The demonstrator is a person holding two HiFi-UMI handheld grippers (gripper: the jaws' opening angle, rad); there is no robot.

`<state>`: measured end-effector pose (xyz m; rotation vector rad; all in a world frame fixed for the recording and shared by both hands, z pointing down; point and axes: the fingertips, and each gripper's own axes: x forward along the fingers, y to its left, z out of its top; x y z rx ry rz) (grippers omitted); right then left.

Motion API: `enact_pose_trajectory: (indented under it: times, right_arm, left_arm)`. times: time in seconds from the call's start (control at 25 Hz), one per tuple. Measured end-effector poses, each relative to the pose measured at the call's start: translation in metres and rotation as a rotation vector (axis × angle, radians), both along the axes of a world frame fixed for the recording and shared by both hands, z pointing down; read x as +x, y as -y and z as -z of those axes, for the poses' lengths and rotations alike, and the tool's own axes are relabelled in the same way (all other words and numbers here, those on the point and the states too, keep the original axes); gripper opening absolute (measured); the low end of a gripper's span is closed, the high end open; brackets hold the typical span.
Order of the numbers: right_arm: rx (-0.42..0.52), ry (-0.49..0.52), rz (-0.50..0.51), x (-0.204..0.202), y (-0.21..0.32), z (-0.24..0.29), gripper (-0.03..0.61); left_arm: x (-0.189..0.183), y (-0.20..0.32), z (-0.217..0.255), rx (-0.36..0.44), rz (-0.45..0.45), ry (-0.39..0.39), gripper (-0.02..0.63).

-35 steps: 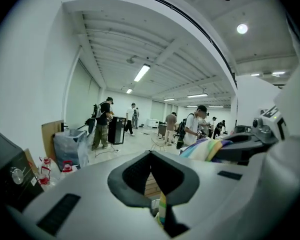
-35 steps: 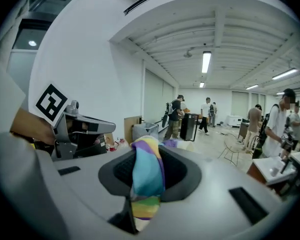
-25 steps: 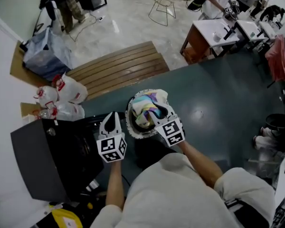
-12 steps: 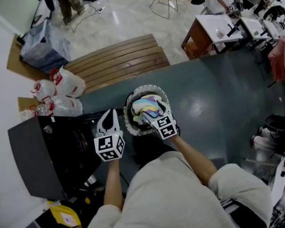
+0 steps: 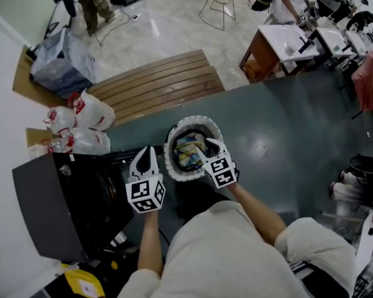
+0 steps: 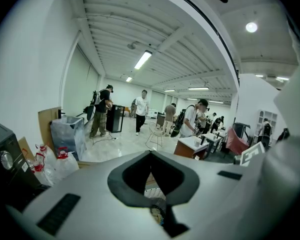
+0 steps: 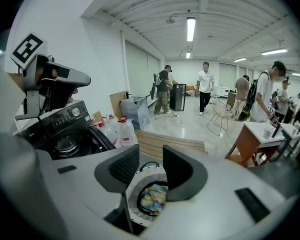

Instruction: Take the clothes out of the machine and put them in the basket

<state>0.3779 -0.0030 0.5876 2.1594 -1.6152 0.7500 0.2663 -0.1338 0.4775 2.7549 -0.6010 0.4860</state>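
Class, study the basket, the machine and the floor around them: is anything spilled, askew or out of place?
Nothing stands out. The colourful clothes lie inside the white basket, which stands upright on the dark floor beside the black machine; no garment hangs over its rim or lies on the floor.

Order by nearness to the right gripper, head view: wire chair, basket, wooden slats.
1. basket, directly beneath the right gripper, whose jaws are closing with nothing between
2. wooden slats, just beyond it
3. wire chair, top of view

Left gripper (image 5: pixel 146 151): jaws together, empty, tilted slightly downward. Right gripper (image 5: pixel 206 146): jaws apart, closing, nothing between them; angled down, forearm extended.
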Motion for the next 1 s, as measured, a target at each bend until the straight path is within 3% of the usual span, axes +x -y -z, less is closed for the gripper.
enact_pose_trajectory:
  times: [0.2,0.52,0.72,1.0]
  right_arm:
    - [0.033,-0.043,-0.021,0.013,-0.005,0.021,0.033]
    - [0.137,-0.094,0.070,-0.001,0.030,0.077,0.023]
    - [0.215,-0.134,0.232,-0.041,0.072,0.119,0.023]
    - [0.304,-0.136,0.530,-0.137,0.134,0.150,0.023]
  left_arm:
    - [-0.003,-0.001,0.011,0.022,0.020,-0.008,0.018]
    - [-0.046,0.017,0.034,0.059,0.133,-0.031,0.018]
    - [-0.098,0.032,0.046,0.080,0.256,-0.025,0.018]
    - [-0.200,0.045,0.060,0.128,0.509,-0.012,0.018]
